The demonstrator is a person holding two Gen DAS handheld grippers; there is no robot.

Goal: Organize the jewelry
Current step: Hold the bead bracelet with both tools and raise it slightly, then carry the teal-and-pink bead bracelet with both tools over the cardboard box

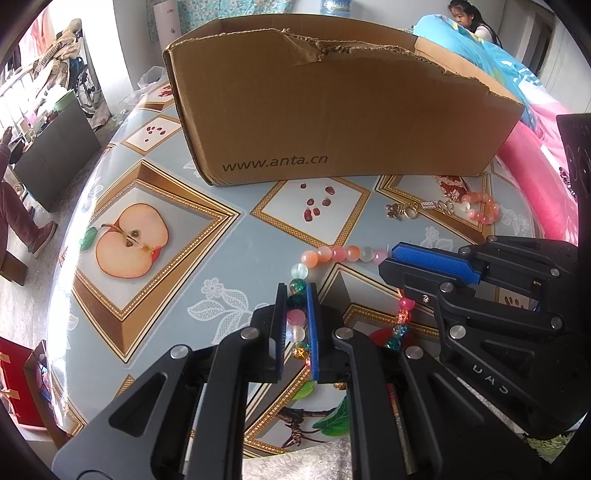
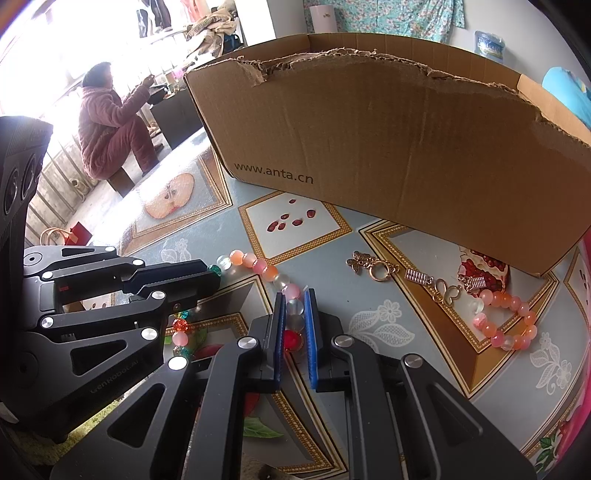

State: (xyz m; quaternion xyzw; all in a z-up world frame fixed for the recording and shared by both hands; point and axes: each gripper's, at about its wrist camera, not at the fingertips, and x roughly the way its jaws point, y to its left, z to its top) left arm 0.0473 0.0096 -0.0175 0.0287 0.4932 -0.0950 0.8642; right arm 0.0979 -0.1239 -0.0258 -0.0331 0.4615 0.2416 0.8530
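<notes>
A strand of pink, orange, clear and teal beads [image 1: 343, 254] [image 2: 258, 265] lies across the fruit-patterned tablecloth [image 1: 207, 254] [image 2: 406, 332]. My left gripper [image 1: 297, 291] [image 2: 216, 275] is shut on one stretch of it, with beads lined up between its pads. My right gripper [image 2: 294, 293] [image 1: 388, 258] is shut on the other stretch, a clear bead showing between its blue pads. The rest of the strand [image 1: 402, 317] [image 2: 180, 326] hangs in a loop under both grippers. A pink-orange bead bracelet [image 1: 480, 210] [image 2: 506, 326] with metal charms [image 1: 410, 211] [image 2: 373, 266] lies to the right.
A torn-rimmed open cardboard box [image 1: 332, 110] [image 2: 406, 147] stands just behind the jewelry. A person in quilted clothes [image 2: 107, 122] sits off the table's left; another person [image 1: 467, 18] sits behind a blue blanket [image 1: 498, 62]. The table edge curves close at the left and front.
</notes>
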